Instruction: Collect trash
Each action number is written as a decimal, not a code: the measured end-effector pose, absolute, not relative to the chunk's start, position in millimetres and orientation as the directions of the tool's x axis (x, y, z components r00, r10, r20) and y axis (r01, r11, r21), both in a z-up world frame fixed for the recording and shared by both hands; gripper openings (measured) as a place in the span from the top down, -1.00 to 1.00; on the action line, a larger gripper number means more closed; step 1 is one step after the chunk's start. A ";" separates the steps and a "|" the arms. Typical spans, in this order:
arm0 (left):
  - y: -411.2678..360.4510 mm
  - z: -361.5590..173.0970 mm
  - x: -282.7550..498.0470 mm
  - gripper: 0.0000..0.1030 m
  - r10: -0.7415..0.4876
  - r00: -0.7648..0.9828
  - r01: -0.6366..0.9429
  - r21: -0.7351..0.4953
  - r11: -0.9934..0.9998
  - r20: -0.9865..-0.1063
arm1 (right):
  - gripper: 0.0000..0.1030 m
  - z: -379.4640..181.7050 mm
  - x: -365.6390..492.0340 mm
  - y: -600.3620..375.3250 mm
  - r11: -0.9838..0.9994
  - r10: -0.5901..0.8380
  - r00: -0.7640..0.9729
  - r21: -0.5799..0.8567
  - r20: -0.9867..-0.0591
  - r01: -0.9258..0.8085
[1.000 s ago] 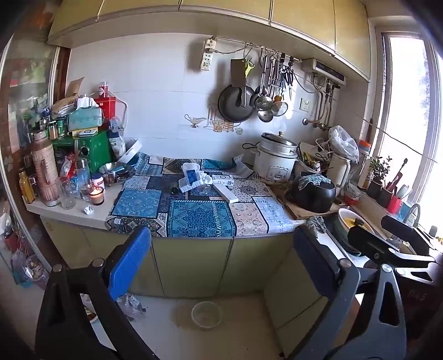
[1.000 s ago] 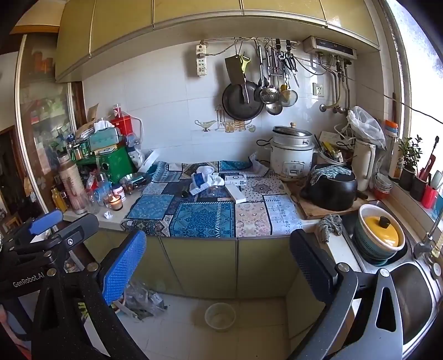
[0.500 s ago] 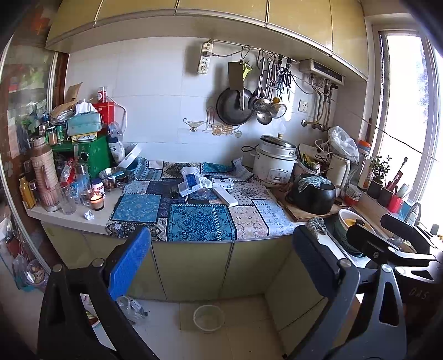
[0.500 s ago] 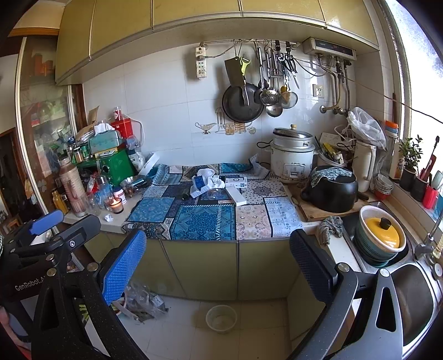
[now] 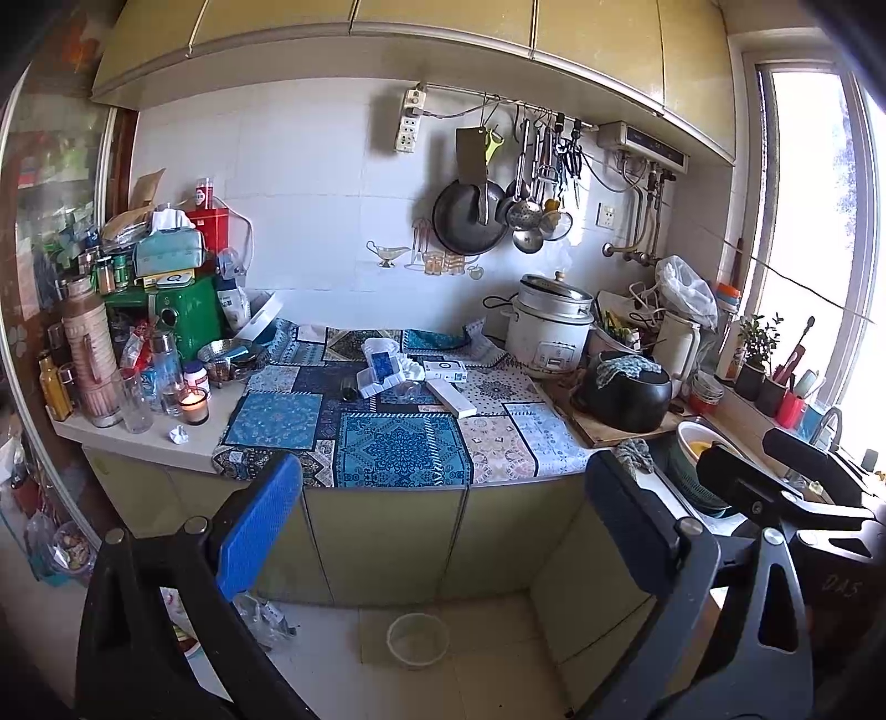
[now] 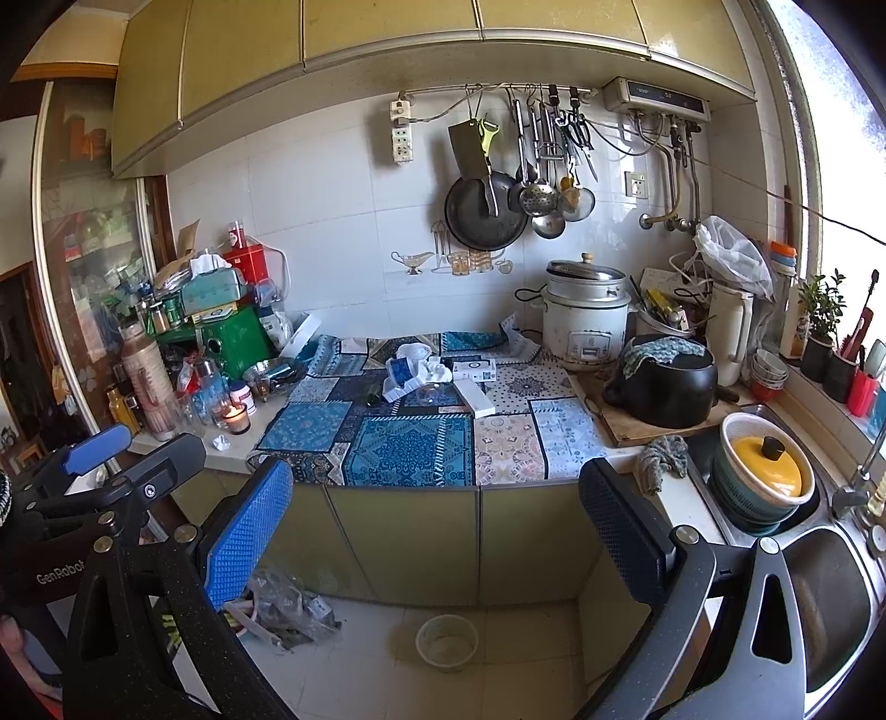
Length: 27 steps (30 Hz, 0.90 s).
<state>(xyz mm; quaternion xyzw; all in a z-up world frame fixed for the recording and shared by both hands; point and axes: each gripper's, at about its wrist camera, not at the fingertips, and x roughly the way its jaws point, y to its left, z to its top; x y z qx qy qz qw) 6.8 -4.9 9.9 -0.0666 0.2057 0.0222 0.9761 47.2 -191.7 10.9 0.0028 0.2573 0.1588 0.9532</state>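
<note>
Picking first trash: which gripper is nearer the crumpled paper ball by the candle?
Left, I judge. The paper ball lies up and left of the left gripper; the right gripper is farther right, both off the counter.

A lived-in home kitchen. Yellow-green wall cupboards [image 6: 387, 33] over a white tiled wall; black frying pan [image 6: 484, 210], cleaver and ladles hung from a rail; white rice cooker [image 6: 584, 318] and black pot [image 6: 662, 382] on a worktop [image 6: 232, 448] under a blue patchwork cloth [image 6: 410, 443]; steel sink [image 6: 830, 587] beside a window [image 5: 803, 221].
</note>
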 end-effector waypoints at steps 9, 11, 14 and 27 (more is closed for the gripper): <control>-4.6 10.4 7.2 -1.00 0.014 0.915 -0.068 -0.122 0.990 -0.404 | -0.99 12.2 46.6 -190.5 0.949 0.306 0.817 0.089 -0.489 -0.302; -4.9 9.8 6.2 -1.00 0.012 0.915 -0.067 -0.121 0.990 -0.403 | -0.99 12.5 46.2 -189.7 0.949 0.305 0.817 0.089 -0.489 -0.302; -4.8 10.1 6.3 -1.00 0.012 0.915 -0.067 -0.121 0.990 -0.403 | -0.99 12.8 45.9 -190.3 0.949 0.307 0.818 0.090 -0.487 -0.302; -5.3 11.3 6.3 -1.00 0.016 0.915 -0.069 -0.119 0.990 -0.403 | -0.99 12.0 46.1 -191.4 0.948 0.309 0.817 0.093 -0.487 -0.303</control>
